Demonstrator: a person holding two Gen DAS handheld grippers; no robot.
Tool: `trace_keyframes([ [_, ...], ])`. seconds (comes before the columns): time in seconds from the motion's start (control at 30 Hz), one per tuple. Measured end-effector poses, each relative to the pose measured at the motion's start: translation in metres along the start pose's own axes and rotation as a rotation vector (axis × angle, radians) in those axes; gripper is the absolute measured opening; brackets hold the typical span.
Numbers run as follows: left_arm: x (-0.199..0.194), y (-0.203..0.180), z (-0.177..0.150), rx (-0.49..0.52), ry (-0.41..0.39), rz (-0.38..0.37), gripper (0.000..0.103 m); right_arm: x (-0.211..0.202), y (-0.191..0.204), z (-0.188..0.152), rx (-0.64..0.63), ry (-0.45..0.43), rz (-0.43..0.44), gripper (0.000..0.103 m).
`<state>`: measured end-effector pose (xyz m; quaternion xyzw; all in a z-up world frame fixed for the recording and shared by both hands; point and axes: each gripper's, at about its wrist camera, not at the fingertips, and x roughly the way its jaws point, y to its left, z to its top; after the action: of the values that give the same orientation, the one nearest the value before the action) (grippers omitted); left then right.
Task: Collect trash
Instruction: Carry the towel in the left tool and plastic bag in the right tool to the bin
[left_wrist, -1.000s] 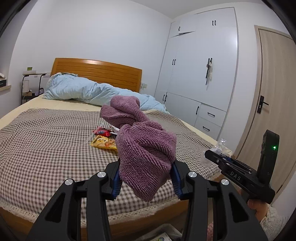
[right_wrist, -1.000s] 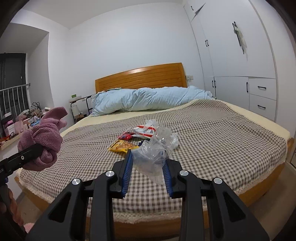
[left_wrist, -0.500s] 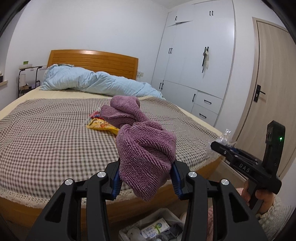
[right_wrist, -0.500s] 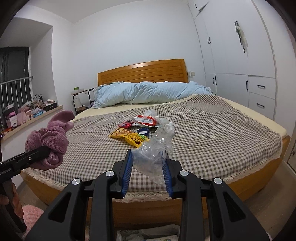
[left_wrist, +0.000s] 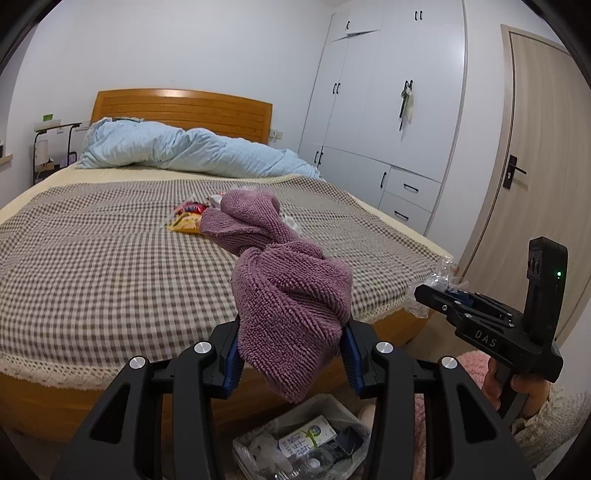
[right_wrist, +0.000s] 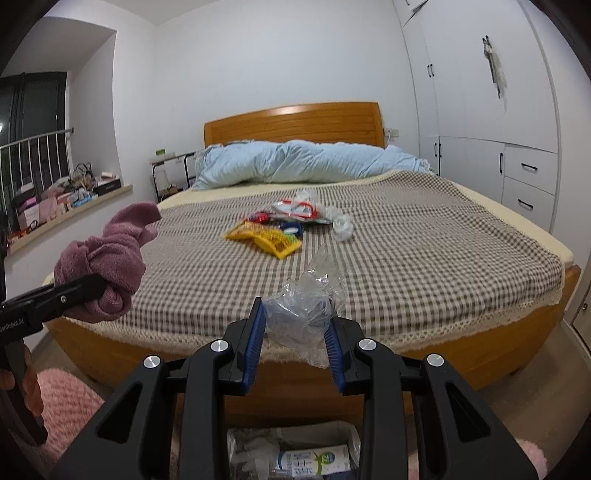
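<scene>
My left gripper (left_wrist: 291, 354) is shut on a purple towel (left_wrist: 288, 291), which bulges up above the blue pads. My right gripper (right_wrist: 295, 341) is shut on a crumpled clear plastic wrapper (right_wrist: 310, 299). Both are held off the foot of the bed, above a bin lined with a clear bag (left_wrist: 303, 443) that holds a milk carton (right_wrist: 317, 461) and other scraps. On the checked bedspread (right_wrist: 406, 251) lie a yellow snack bag (right_wrist: 266, 240), a red-and-white wrapper (right_wrist: 295, 210) and a clear plastic piece (right_wrist: 341, 225). The right gripper (left_wrist: 443, 299) also shows in the left wrist view.
A light blue duvet (right_wrist: 303, 162) lies along the wooden headboard. White wardrobes (left_wrist: 388, 110) and a door (left_wrist: 535, 166) stand on the right. A cluttered windowsill (right_wrist: 62, 192) is on the left. A pink rug (right_wrist: 70, 410) lies on the floor by the bed.
Both grippers have sunk and drawn back from the bed with their loads still held. The bin below them has come into view.
</scene>
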<state>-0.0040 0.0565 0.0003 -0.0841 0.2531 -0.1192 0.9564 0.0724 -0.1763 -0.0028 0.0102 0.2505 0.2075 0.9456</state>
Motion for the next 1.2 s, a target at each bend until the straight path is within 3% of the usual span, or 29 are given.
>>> trace_keyframes([
  [0.37,0.016,-0.008,-0.036,-0.009,0.099,-0.016,0.042,0.017,-0.006,-0.046,0.037,0.129,-0.007,0.031],
  [1.2,0.066,-0.004,-0.113,-0.081,0.340,-0.010,0.042,0.056,-0.011,-0.114,0.062,0.353,-0.031,0.031],
])
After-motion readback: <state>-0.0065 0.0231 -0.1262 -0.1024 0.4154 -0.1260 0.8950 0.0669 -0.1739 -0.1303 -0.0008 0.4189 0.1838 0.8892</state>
